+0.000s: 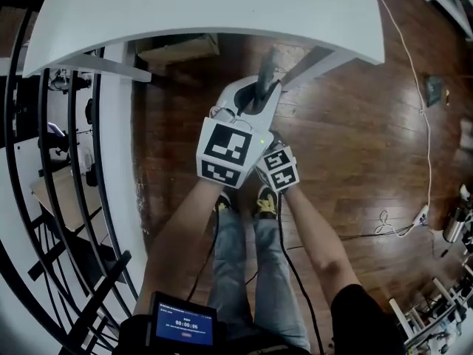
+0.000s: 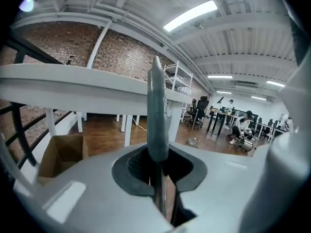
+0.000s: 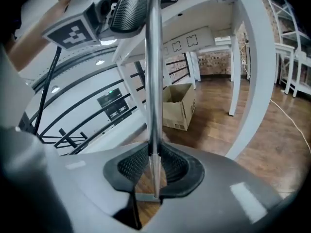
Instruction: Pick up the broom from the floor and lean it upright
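Note:
The broom shows only as its handle; its head is out of sight. In the left gripper view the grey grip end of the handle (image 2: 157, 111) stands up between the jaws, and my left gripper (image 2: 158, 165) is shut on it. In the right gripper view the bare metal pole (image 3: 154, 86) runs upward through my right gripper (image 3: 153, 168), which is shut on it, to the left gripper (image 3: 132, 9) higher on the same pole. From the head view the left gripper (image 1: 259, 95) sits above and ahead of the right gripper's marker cube (image 1: 279, 168), and the grey handle tip (image 1: 264, 71) pokes out beyond it.
A white table (image 1: 222, 6) spans the space just ahead, with its leg (image 3: 252, 72) to the right. A black railing (image 1: 74, 161) runs along the left. A cardboard box (image 3: 180, 106) stands under the table. A white cable (image 1: 425, 124) lies on the wooden floor. People sit at far desks (image 2: 240, 127).

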The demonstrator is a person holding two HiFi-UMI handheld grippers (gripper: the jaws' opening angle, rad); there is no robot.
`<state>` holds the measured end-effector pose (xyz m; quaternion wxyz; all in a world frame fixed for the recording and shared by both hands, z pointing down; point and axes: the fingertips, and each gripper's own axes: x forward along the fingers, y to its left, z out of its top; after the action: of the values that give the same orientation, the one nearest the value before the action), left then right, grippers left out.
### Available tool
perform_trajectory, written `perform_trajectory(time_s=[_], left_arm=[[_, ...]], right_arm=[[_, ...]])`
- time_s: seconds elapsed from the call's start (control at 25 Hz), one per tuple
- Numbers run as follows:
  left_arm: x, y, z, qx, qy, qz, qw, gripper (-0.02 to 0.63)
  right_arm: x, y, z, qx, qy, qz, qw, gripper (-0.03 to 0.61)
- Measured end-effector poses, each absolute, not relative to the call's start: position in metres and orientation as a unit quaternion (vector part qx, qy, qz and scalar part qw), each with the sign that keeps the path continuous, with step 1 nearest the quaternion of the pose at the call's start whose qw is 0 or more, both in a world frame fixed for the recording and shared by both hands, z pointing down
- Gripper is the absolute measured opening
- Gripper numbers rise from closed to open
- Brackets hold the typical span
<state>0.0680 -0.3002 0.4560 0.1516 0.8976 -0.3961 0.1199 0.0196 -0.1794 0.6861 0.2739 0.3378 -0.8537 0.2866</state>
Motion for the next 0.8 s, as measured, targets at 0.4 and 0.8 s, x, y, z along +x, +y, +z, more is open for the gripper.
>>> perform_trajectory(time_s=[0.4, 0.8], left_arm=[[0.049, -0.323, 0.485, 0.881, -0.420, 0.135, 0.170, 0.063], [0.052, -0.332, 0.487, 0.883, -0.420, 0.148, 0.146, 0.082]], right_arm=[[0.016, -0.210, 0.714, 0.354, -0.839, 0.276, 0.307, 0.083], [0.018, -0.217, 0.715, 0.373, -0.835, 0.285, 0.289, 0.100]])
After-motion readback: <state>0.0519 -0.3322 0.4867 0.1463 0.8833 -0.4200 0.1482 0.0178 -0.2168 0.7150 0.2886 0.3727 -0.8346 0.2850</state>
